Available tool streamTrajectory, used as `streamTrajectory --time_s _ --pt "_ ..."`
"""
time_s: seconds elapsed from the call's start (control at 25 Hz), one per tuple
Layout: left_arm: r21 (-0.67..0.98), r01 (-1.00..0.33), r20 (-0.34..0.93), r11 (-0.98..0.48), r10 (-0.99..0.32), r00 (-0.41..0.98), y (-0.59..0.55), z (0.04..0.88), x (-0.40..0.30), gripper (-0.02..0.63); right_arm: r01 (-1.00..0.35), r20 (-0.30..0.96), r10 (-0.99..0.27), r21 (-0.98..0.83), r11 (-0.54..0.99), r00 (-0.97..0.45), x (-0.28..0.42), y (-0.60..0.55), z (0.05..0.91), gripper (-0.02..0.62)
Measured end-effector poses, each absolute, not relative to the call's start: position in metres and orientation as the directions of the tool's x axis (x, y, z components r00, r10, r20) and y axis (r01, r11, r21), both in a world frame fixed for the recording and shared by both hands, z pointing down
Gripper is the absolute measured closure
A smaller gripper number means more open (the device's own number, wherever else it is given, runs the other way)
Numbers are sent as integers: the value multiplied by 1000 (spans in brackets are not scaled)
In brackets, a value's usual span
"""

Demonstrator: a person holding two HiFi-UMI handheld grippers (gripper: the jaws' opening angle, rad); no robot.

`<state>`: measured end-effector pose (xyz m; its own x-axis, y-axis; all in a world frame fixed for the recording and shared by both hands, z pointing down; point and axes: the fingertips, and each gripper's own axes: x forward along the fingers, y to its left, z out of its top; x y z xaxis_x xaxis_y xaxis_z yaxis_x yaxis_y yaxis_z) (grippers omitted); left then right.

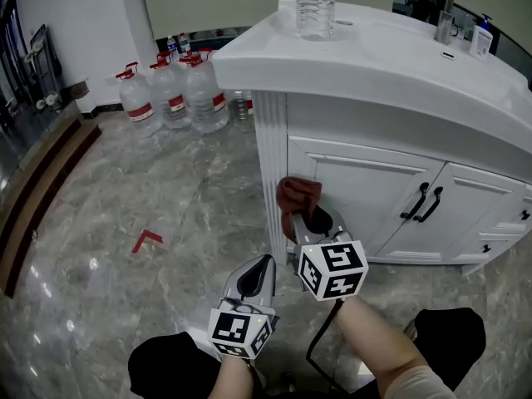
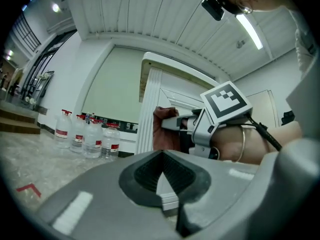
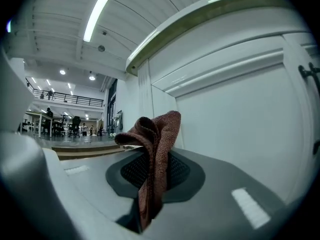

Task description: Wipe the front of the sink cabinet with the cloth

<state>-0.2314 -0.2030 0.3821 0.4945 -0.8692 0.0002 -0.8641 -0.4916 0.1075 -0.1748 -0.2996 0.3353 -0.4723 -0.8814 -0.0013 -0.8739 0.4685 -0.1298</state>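
1. Pinching one fold of the reddish-brown knitted cloth (image 3: 157,134), the right claw (image 3: 155,176) is closed narrow on it. The rest of the cloth stands up in a loose bunch above the jaws.
2. That bunch sits at the left edge of the front of the white panelled sink cabinet (image 1: 366,181), on the left door just beside the fluted corner post (image 1: 270,156), about halfway up. Whether it presses on the paint or hangs just off it cannot be told.
3. The left claw (image 2: 162,156) has its jaws together on nothing. It hangs low over the grey marble floor (image 1: 125,223), below and left of the right claw and apart from the cabinet.
4. Most of the front lies to the right of the cloth, so the wiping looks to have nearly all of its ground left to cover.
5. What could go wrong, as a judgement:
   - The hold is on a thin fold, so drag across the door could pull the cloth out of the jaws.
   - The floppy bunch may fold aside, letting the hard claw tips scrape the white paint.
   - Passing right, the cloth could snag on the black door handles (image 1: 422,202).
   - A bunched cloth touches only a small patch, so strokes may leave strips unwiped, above all in the panel grooves.
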Motion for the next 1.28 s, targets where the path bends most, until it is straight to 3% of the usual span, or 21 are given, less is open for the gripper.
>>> streamTrajectory --time_s 0.32,1.28 --pt "120 -854 2 -506 -860 510 -208 388 -234 606 -901 -20 -907 -108 419 -420 -152 -307 331 515" --pt "92 -727 -30 -680 -732 681 -203 377 -91 606 -994 27 -996 -63 88 -90 39 -264 333 515"
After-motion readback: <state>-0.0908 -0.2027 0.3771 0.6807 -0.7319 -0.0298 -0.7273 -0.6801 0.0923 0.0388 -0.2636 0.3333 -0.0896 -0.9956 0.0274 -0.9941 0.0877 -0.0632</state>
